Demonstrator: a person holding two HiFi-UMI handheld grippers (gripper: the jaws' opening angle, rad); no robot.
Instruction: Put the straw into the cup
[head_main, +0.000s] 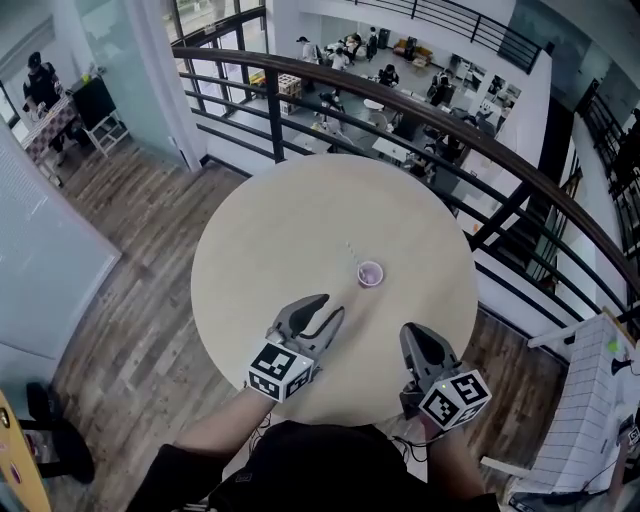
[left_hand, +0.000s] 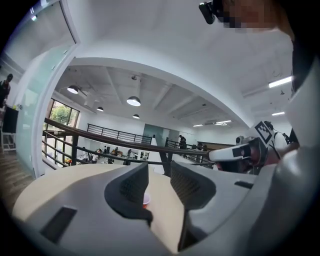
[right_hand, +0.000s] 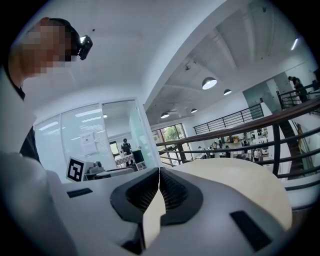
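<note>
Mezzanine with a wood floor and a dark railing that curves behind a round beige table; an open office lies on the level below. Head view: a small cup stands upright on the table, somewhat right of centre. A thin, pale straw lies flat on the tabletop just beyond the cup, on its far-left side; whether the two touch cannot be told. Left gripper is over the near part of the table, pointing toward the cup and well short of it. Right gripper is at the near edge of the table, to the right of the left one and apart from it. Left gripper view: the jaws stand apart with a moderate gap and hold nothing; the cup shows low in the gap, farther out on the table. Right gripper view: the jaws of the right gripper are pressed together at the tips with nothing between them, and the table edge and railing lie beyond.
</note>
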